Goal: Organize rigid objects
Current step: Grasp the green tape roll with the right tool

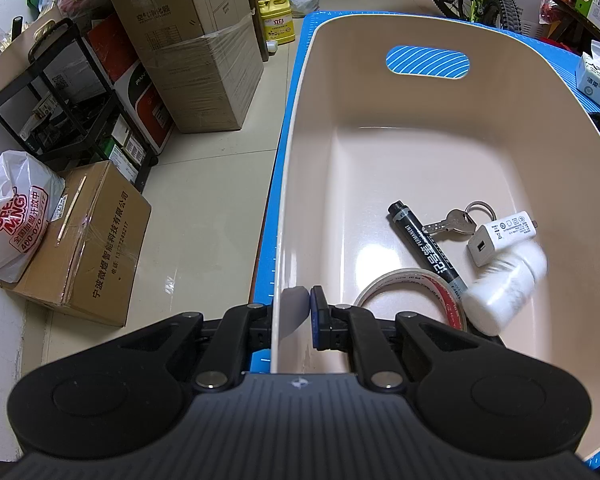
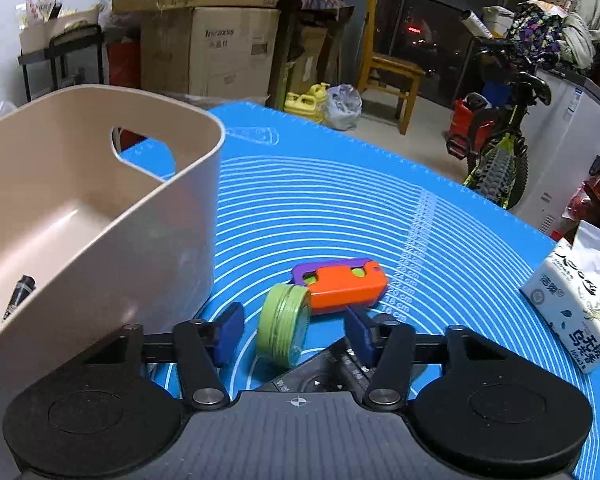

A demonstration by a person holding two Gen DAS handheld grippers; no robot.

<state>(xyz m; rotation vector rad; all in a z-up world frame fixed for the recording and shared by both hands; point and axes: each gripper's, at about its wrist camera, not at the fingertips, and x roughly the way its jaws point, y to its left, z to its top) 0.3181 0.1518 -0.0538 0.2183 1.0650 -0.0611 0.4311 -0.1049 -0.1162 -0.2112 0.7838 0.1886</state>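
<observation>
The green plastic tape roll (image 2: pixel 285 325) stood on edge on the blue worktop mat (image 2: pixel 380 208), right between the released right gripper (image 2: pixel 296 330) fingers, its axis pointing forward. The left gripper (image 1: pixel 291 312) pinched the beige plastic bin (image 1: pixel 480 92) wall.

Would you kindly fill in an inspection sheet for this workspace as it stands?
Surface: blue mat.
Job's things: beige bin holds marker, keys, charger, tape roll, white bottle; green spool and orange toy lie on the mat.
Clutter: tissue pack.
Grippers: left gripper clamps the bin wall; right gripper open around the spool.
Cables: nothing seen.
Surroundings: boxes, bicycle.
</observation>
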